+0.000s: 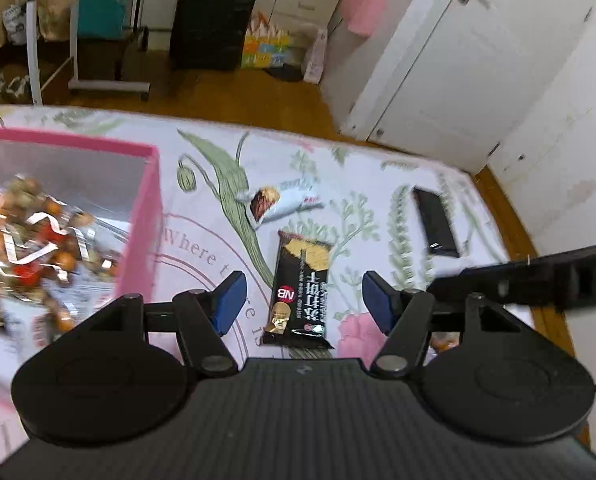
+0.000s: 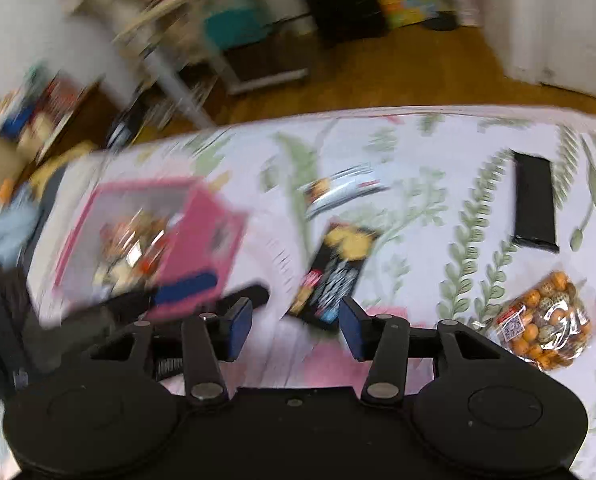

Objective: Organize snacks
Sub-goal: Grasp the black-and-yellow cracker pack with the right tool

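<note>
Black snack pkt [image 1: 300,292] btwn open left gripper [image 1: 301,300] pads

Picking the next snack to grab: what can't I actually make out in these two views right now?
- Pink box contents: left wrist view, cut off by the left edge; right wrist view, motion-blurred.
- Black cracker packet print: smeared in the right wrist view.
- Flat black item: no label visible in either view.
- Bag of round snacks: left wrist view, almost entirely hidden behind the gripper.
</note>
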Demonstrator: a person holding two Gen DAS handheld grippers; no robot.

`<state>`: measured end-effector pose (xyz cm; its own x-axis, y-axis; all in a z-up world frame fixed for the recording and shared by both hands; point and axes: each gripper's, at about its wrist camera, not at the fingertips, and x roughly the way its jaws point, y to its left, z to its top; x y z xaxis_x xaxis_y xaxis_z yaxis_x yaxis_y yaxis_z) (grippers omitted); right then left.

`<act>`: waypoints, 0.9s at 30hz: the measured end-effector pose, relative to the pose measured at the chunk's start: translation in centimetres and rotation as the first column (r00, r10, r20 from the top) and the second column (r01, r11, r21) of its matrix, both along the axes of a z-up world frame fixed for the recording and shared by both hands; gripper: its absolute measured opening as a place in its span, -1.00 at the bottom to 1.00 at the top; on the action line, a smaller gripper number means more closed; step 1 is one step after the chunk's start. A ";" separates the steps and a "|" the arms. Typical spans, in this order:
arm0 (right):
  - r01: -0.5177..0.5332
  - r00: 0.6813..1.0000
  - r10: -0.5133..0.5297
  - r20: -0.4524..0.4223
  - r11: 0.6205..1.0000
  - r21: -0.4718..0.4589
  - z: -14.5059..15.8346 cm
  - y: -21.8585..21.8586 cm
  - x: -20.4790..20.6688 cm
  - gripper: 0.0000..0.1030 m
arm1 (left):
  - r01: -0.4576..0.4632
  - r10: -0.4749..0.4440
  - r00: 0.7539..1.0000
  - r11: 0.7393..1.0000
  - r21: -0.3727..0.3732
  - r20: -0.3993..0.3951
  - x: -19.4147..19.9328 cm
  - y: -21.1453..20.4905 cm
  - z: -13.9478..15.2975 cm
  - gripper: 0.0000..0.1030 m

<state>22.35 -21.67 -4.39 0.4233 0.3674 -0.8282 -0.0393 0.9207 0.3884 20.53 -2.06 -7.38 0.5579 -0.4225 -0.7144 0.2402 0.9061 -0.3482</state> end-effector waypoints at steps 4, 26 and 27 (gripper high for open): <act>0.148 0.987 -0.134 -0.094 0.975 0.167 -4.7 -2.5 2.5 0.04 | -0.004 0.005 0.999 1.000 0.024 -0.046 1.6 -2.0 -4.2 0.22; 0.084 0.979 -0.044 -0.199 0.977 0.196 -13.9 0.4 7.1 0.06 | 0.199 -0.196 0.979 0.978 0.062 -0.053 1.7 -2.8 -9.0 -0.13; 0.079 0.979 -0.042 -0.199 0.980 0.182 -13.9 0.5 7.0 -0.07 | 0.197 -0.193 0.979 0.979 0.052 -0.062 1.8 -2.6 -9.0 -0.13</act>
